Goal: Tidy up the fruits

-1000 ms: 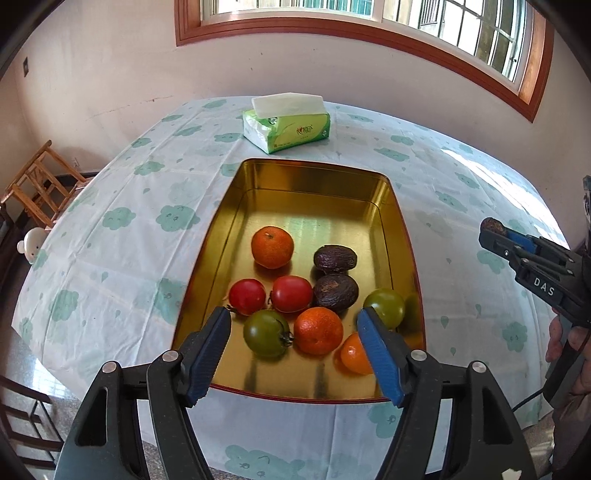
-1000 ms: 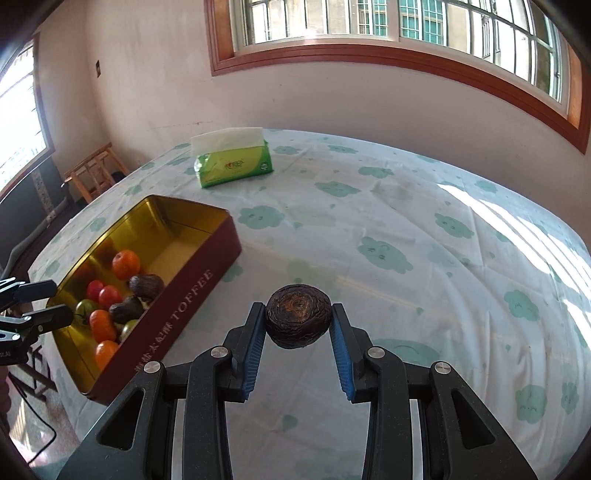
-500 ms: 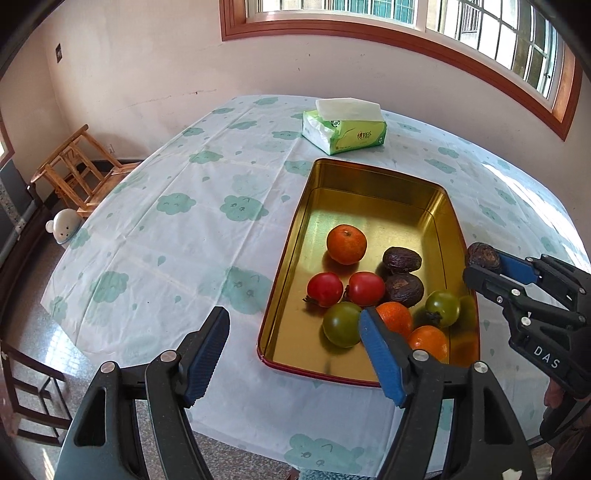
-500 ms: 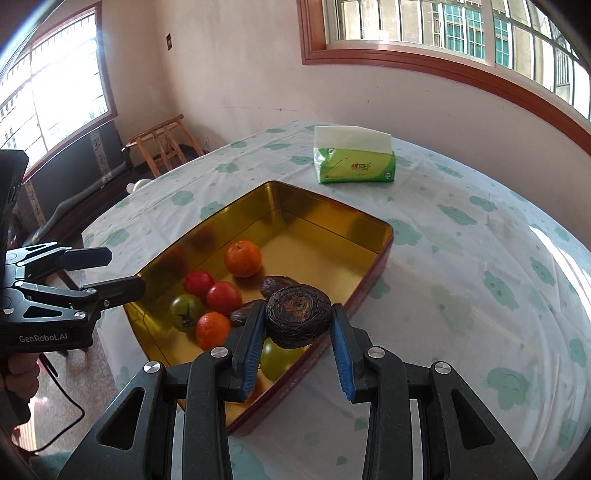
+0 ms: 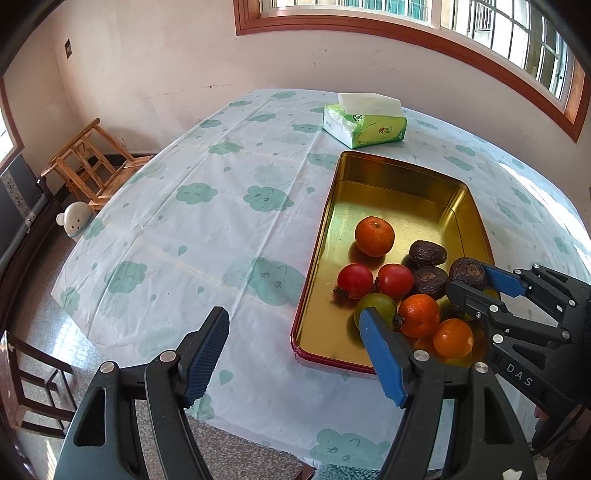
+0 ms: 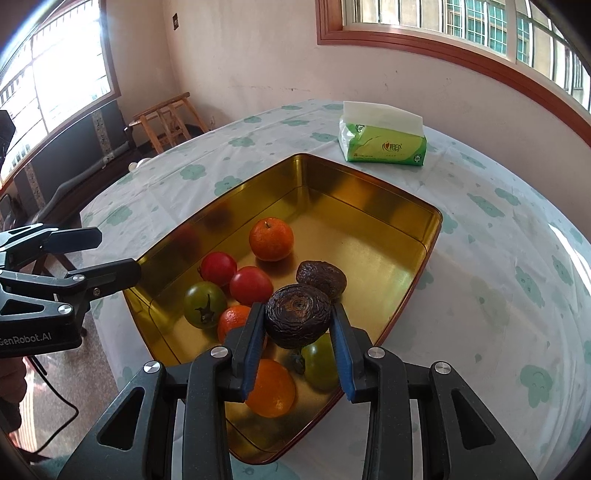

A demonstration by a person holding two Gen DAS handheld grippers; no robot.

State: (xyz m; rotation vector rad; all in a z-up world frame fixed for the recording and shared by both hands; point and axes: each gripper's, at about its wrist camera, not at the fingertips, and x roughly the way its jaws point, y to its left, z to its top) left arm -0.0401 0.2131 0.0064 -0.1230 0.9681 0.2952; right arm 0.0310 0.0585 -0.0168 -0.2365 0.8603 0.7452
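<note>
Since the earlier frame: right tool (image 6: pixel 297 325) carried from the bare cloth to above the gold tin's (image 6: pixel 369 221) near end, clamped throughout on a wrinkled dark fruit (image 6: pixel 297 319). Left tool (image 5: pixel 291 354) shifted left of the tin, standing wide, nothing between. Green tomato (image 6: pixel 321 363) and oranges partly hidden behind right tool. Tissue pack (image 5: pixel 364 123) at surface's (image 5: pixel 221 221) far edge.

We see a pale pink wall (image 5: pixel 155 55) with a big window (image 6: pixel 461 26) in a brown wood frame. Sun shines in. A wooden chair (image 5: pixel 92 162) stands in the corner on a speckled floor (image 5: pixel 44 280).
</note>
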